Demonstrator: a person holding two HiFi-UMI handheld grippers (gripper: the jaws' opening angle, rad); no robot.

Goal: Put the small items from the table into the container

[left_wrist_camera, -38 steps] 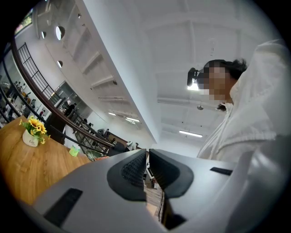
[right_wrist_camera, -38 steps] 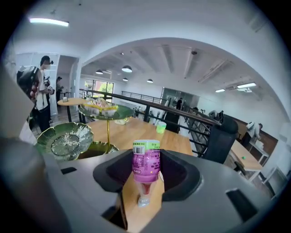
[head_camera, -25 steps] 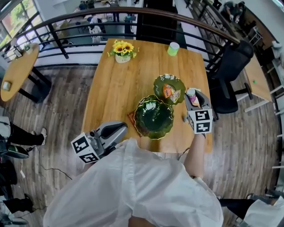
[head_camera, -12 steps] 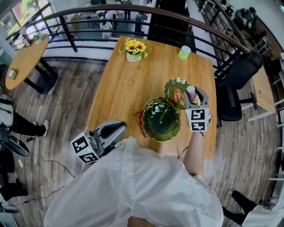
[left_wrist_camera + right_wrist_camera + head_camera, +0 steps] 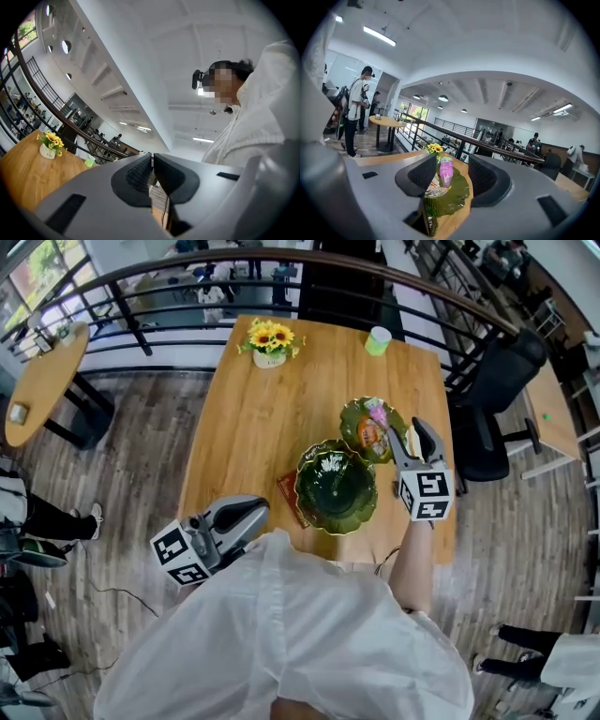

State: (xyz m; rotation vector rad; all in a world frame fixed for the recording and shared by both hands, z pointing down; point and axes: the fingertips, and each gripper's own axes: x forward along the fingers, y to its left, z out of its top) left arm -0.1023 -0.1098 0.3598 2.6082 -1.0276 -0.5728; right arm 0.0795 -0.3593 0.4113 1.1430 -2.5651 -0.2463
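Observation:
A small green leaf-shaped dish (image 5: 352, 418) on the wooden table (image 5: 253, 418) holds snack packets (image 5: 367, 435) and a pink bottle (image 5: 379, 413) lying on its side. My right gripper (image 5: 410, 435) hovers just right of the dish; its jaws are opening, with nothing pressed between the pads. In the right gripper view the pink bottle (image 5: 446, 172) lies on the dish (image 5: 450, 199) beyond the right gripper (image 5: 453, 174). My left gripper (image 5: 262, 507) is shut and empty off the table's near edge. In its own view the left gripper (image 5: 152, 171) points up at the ceiling.
A large dark green bowl (image 5: 336, 487) stands near the front of the table on a reddish mat (image 5: 286, 493). A sunflower pot (image 5: 268, 341) and a green cup (image 5: 378, 340) sit at the far edge. A black office chair (image 5: 487, 418) stands at the right, with a railing behind.
The pink bottle was between my right gripper's jaws; now it lies on the small green dish. The right gripper has drawn back slightly to the right. The left gripper has kept still.

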